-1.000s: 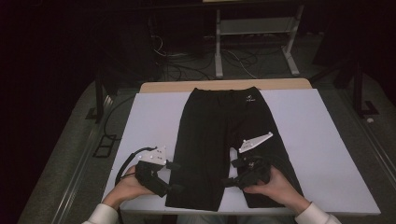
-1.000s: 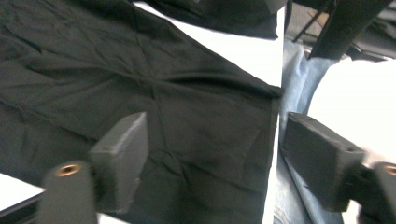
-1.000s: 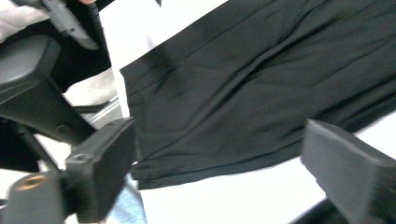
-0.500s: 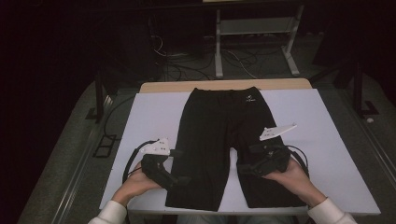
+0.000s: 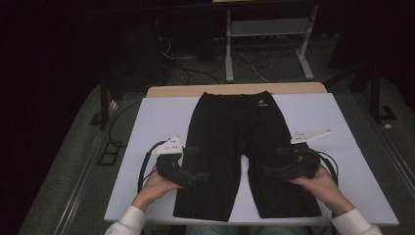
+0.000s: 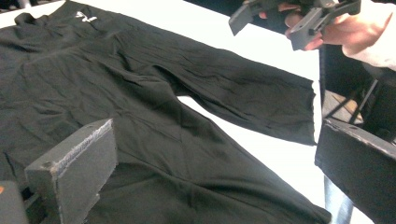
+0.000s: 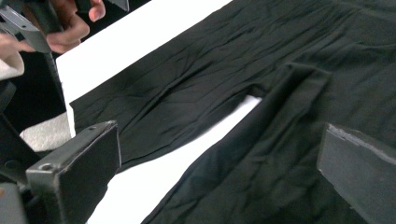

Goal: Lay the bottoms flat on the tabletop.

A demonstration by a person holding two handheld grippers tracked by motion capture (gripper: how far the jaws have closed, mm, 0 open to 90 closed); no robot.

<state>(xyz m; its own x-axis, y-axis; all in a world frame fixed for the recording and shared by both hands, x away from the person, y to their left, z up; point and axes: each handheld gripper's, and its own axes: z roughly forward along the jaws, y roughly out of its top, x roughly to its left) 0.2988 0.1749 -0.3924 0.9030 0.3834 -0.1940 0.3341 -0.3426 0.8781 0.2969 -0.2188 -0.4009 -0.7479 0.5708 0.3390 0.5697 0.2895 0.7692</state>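
Shorts: a pair of black shorts (image 5: 240, 147) lies flat on the white worktop (image 5: 161, 117), waistband at the far edge, both legs pointing toward the person, a small white logo (image 5: 262, 103) near the waistband.
Leg gap: a wedge of white worktop shows between the two legs, seen clearly in both gripper views.
Left claw: the left claw (image 5: 195, 164) sits at the outer edge of the left leg, low over the cloth; its jaws have just been opening and now stand wide apart, nothing clamped between them.
Right claw: the right claw (image 5: 279, 161) hovers over the right leg, jaws spread wide with only loose fabric lying below them.
Left hand: the left hand (image 5: 159, 186) grips its tool from the near edge, white sleeve at the wrist.
Right hand: the right hand (image 5: 320, 183) does likewise on the other side.
Fabric: lightly creased, with a raised fold on the right leg in the right gripper view.
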